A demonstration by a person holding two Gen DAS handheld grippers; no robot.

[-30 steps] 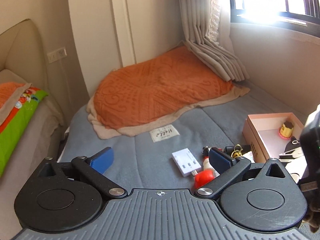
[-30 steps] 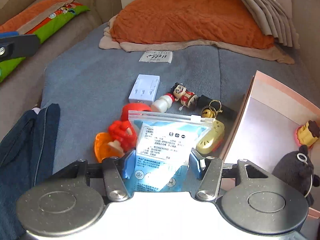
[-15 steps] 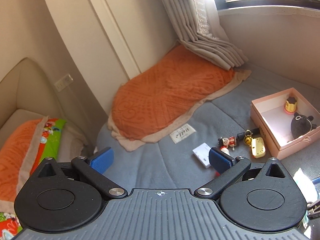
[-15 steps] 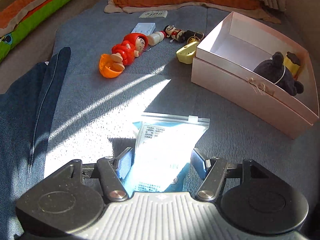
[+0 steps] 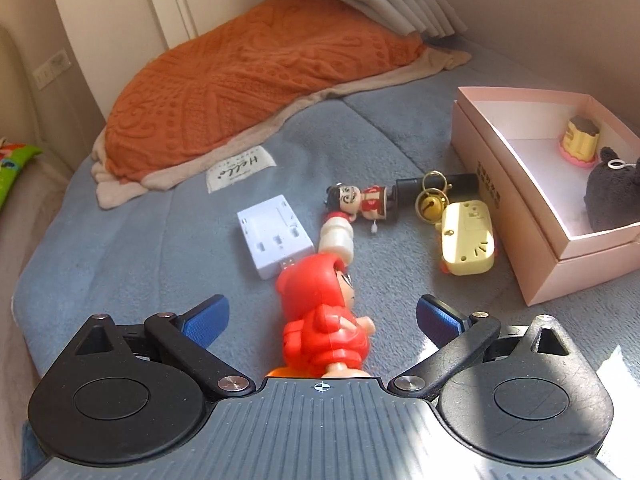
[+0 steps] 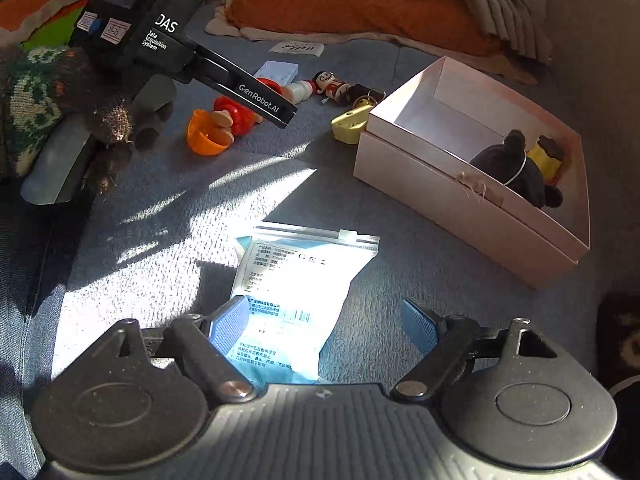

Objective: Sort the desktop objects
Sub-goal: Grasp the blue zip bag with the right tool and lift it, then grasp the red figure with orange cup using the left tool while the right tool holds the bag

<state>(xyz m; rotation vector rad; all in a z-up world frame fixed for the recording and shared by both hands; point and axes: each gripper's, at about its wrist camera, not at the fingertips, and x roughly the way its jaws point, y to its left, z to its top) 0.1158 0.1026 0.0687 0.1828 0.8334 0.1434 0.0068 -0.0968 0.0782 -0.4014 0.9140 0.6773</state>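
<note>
Toys lay scattered on the grey-blue blanket (image 5: 132, 240) of the bed. A red figure (image 5: 324, 320) lay on its side between the blue pads of the left gripper (image 5: 322, 318), which stood wide open and touched nothing. Just beyond it were a white charger block (image 5: 274, 236), a small white bottle (image 5: 336, 238), a little doll (image 5: 360, 200), a bell keyring (image 5: 430, 204) and a yellow toy (image 5: 468, 240). The pink box (image 5: 500, 184) stood beside the yellow toy, and in it sat a dark plush (image 6: 516, 168) and a yellow-gold figure (image 5: 580, 140).

Nearer the person, a blue-and-white zip pouch (image 6: 296, 292) lay flat on the blanket in sunlight. The right gripper (image 6: 324, 328) was around its lower end with the jaws opening; the left pad was at the pouch's edge, the right pad stood clear of it. An orange cup (image 6: 206, 136) lay at the red figure's feet. An orange pillow (image 5: 248, 68) lay behind.
</note>
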